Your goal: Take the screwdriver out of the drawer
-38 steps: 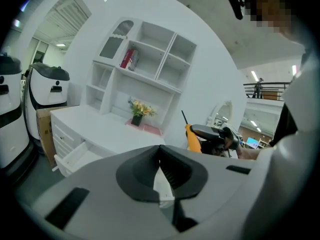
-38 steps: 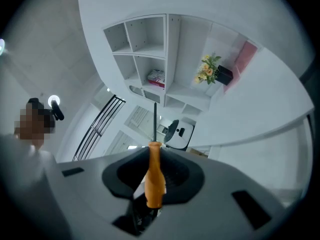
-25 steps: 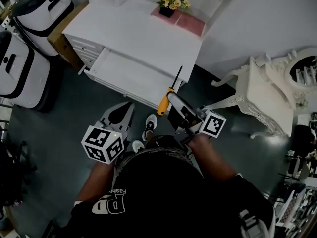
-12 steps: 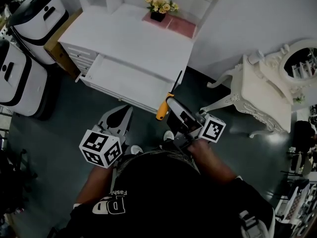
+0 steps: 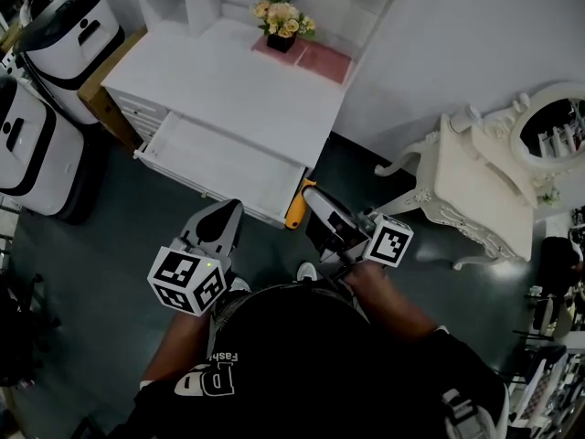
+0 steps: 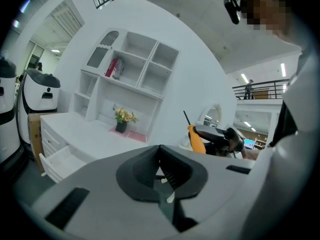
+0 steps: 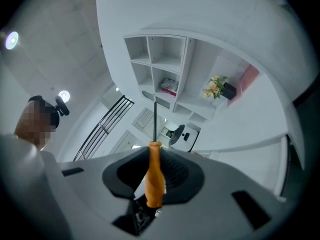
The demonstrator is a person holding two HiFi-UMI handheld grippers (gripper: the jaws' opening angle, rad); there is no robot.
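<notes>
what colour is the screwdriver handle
Orange. The screwdriver handle shows best in the right gripper view.

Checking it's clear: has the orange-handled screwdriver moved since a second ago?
Yes: the orange-handled screwdriver drew back toward the person; its shaft no longer crosses the right edge of the white desk.

In the head view we cannot follow the shaft of the screwdriver (image 5: 294,212) ahead of the right hand-held gripper (image 5: 313,199). The red item (image 6: 114,68) on the shelf (image 6: 148,70) beyond the left hand-held gripper (image 6: 161,160) is too small to name.
</notes>
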